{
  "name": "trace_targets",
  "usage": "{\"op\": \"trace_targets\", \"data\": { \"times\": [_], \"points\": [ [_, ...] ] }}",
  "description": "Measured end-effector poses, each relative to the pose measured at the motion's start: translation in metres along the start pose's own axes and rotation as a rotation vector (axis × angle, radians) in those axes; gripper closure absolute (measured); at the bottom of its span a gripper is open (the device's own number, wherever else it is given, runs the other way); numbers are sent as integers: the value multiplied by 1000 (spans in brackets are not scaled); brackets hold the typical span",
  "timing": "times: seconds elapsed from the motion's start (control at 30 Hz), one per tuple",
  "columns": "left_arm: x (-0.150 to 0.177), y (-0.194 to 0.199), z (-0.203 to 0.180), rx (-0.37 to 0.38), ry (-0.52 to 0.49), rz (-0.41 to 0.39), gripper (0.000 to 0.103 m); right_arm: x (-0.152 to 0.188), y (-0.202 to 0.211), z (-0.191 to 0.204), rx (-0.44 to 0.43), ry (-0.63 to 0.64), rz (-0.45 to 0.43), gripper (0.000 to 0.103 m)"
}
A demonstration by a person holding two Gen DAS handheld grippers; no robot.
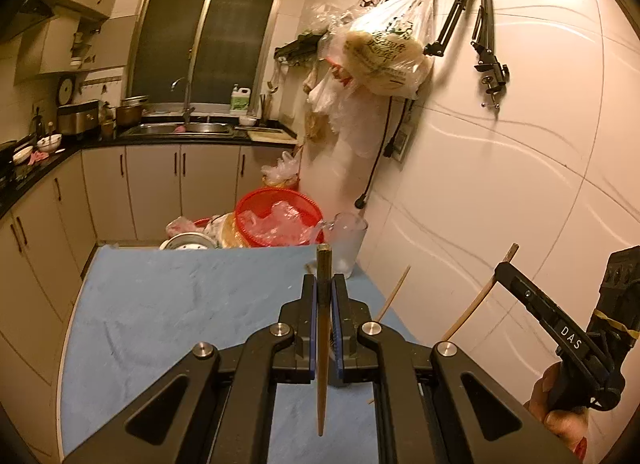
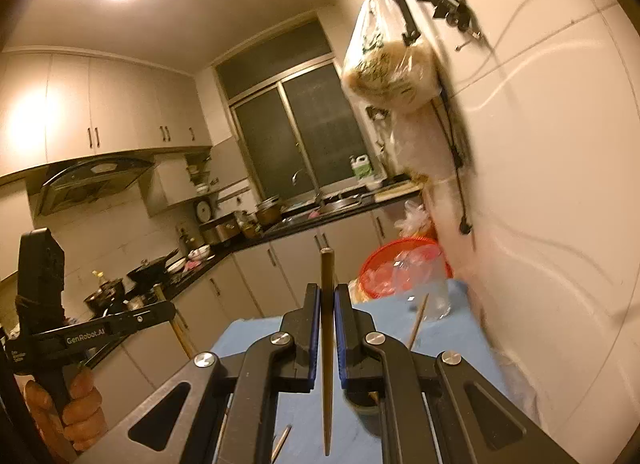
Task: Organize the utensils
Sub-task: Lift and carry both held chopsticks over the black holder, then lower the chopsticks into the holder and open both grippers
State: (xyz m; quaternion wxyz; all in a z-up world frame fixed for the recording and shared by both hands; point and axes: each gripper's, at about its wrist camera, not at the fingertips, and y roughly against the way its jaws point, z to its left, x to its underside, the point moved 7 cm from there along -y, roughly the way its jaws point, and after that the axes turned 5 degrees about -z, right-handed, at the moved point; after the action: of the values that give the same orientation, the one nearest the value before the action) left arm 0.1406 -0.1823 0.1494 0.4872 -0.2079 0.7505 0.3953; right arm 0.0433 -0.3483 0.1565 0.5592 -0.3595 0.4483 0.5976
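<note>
blue table (image 1: pixel 160 304) spreads below, clear glass (image 1: pixel 350 242) at its far right edge by the wall. left gripper (image 1: pixel 325 284) pinches one chopstick (image 1: pixel 323 344) upright, right gripper (image 2: pixel 328 296) clamps another chopstick (image 2: pixel 327 344). best keep both vertical, tips down, and lower them straight into the glass without knocking it.

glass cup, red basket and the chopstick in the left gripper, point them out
glass cup (image 1: pixel 352 242), left wrist view, frosted side wall
red basket (image 1: pixel 256 203), left wrist view, rear rim
chopstick (image 1: pixel 323 264), left wrist view, shaft just above the fingers
</note>
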Motion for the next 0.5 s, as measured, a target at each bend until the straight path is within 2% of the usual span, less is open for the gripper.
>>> {"op": "trace_targets", "data": {
  "times": [0.1,0.27,0.5],
  "points": [
    [-14,-14,-10,5,-9,-17,96,-13,-5,-8,14,1,-20,95],
    [-30,-37,-17,35,37,-25,96,-29,-19,-17,29,-2,-38,95],
    [-34,-77,-23,42,62,-50,96,-34,-43,-32,57,-8,-34,95]
  ]
}}
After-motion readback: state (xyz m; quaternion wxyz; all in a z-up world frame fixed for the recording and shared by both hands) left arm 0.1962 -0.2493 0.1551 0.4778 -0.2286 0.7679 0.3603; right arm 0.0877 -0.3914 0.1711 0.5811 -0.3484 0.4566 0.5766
